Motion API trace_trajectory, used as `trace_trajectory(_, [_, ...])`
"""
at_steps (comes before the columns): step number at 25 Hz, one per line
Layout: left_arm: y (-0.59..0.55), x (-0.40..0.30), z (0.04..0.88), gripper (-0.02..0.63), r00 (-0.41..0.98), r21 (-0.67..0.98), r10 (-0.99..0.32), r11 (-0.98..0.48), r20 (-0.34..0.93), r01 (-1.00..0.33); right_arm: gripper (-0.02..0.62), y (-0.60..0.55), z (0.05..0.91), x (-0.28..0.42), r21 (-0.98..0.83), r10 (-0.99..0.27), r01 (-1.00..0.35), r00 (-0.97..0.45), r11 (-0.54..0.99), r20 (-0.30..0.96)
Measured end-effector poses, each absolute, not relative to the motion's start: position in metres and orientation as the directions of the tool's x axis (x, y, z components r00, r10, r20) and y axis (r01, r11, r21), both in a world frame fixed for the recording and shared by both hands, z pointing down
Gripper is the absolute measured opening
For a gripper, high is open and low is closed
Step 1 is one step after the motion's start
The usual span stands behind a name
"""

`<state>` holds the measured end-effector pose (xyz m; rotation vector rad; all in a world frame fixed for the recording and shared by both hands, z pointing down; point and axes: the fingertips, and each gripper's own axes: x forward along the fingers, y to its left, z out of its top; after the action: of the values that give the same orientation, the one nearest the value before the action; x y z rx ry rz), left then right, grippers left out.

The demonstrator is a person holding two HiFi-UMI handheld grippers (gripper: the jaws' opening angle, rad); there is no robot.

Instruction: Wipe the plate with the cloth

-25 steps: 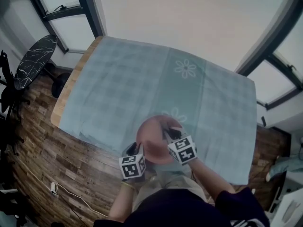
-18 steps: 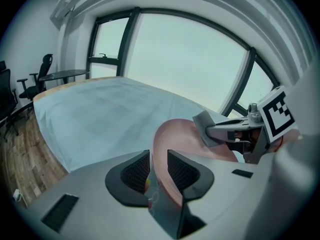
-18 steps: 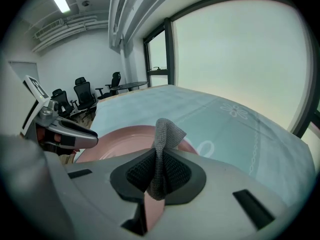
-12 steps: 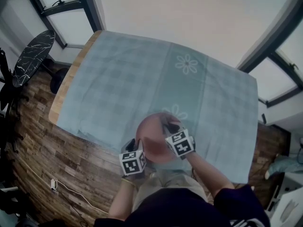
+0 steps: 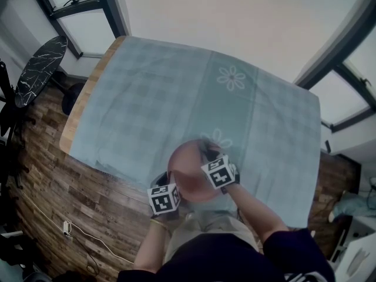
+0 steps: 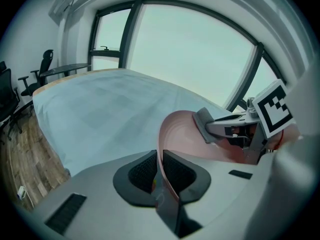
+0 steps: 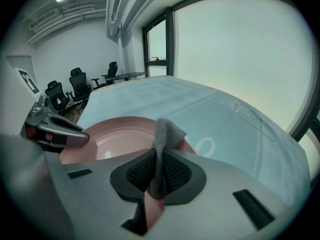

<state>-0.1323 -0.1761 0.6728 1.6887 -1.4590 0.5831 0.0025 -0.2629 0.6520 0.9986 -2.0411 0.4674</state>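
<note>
A pink plate (image 5: 191,172) is held up above the near edge of the table. My left gripper (image 5: 170,188) is shut on the plate's rim (image 6: 161,156), which runs edge-on between its pads. My right gripper (image 5: 210,157) is shut on a small grey cloth (image 7: 162,149); the cloth sticks up past the pads over the plate's inner face (image 7: 117,136). In the left gripper view the right gripper (image 6: 212,126) reaches onto the plate (image 6: 182,134) from the right. The cloth cannot be made out in the head view.
A pale blue checked tablecloth (image 5: 176,98) with flower prints covers the table, wooden edge (image 5: 79,113) showing at left. Office chairs (image 7: 70,91) and a dark round side table (image 5: 41,72) stand to the left. Windows run along the far side.
The right gripper has slid up and to the left across the plate's face. The left gripper and plate have stayed almost in place.
</note>
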Motion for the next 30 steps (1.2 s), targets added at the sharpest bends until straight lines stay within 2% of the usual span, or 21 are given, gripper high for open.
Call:
trace_trajectory(12, [-0.176,-0.132,0.673,0.046,0.246,0.290,-0.593,-0.020,0.767,-0.957,0.034,-0.267,0.667,0.000,0.025,-0.461,-0.789,-0.333,0.614,0.823])
trace_trajectory(30, [-0.177,-0.131,0.674,0.044,0.259,0.310,-0.590,-0.016,0.764,-0.951,0.034,-0.243,0.666,-0.048,-0.030,-0.391,-0.709,-0.424,0.705,0.817])
